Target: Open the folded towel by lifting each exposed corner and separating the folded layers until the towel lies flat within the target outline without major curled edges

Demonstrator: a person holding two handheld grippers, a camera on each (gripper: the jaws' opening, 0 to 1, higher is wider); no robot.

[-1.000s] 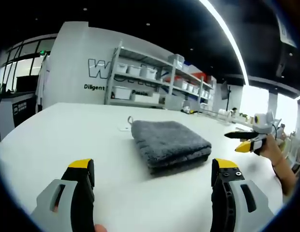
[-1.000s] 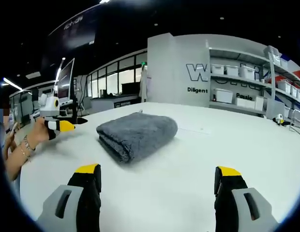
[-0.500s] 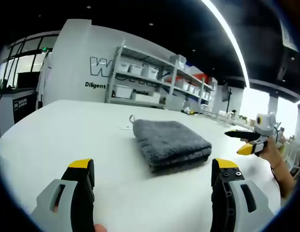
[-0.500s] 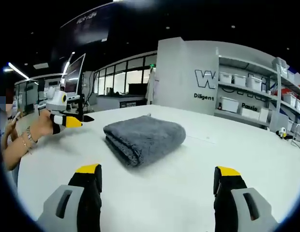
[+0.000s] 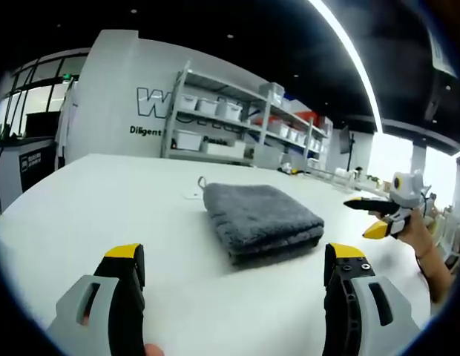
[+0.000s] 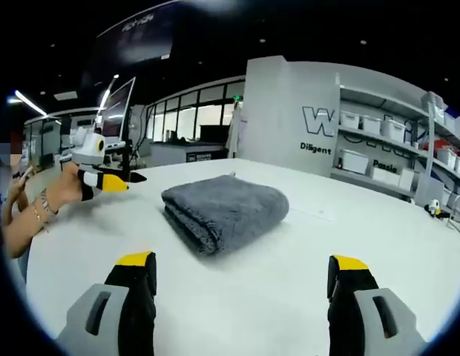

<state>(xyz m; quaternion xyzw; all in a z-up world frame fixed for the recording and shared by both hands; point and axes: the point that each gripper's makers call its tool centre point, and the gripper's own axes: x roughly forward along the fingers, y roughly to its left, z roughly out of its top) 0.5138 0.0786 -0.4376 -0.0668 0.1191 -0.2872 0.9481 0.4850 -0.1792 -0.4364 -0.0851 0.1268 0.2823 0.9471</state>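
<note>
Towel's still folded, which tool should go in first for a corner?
Probably the left. In the left gripper view the gray towel's stacked open edges and near corner face the left tool, open. The right tool, also open, mostly faces a rounded fold.

Fluffy grey cloth towel (image 5: 261, 221) lies on smooth matt white table (image 5: 104, 215).

Two handheld grippers, grey bodies w/ yellow-capped black jaws.

Left gripper (image 5: 234, 259): lower frame, grey plastic housings w/ slot cut-outs, black inner faces, yellow tips, two small screws on rt jaw. Right gripper (image 6: 243, 271): same build, lower frame. Also seen far right of left gripper view (image 5: 378, 216): white round-topped body, black upper jaw, yellow lower. Hand (image 6: 63, 194) at left edge, beaded bracelets (image 6: 39, 213) on wrist.
</note>
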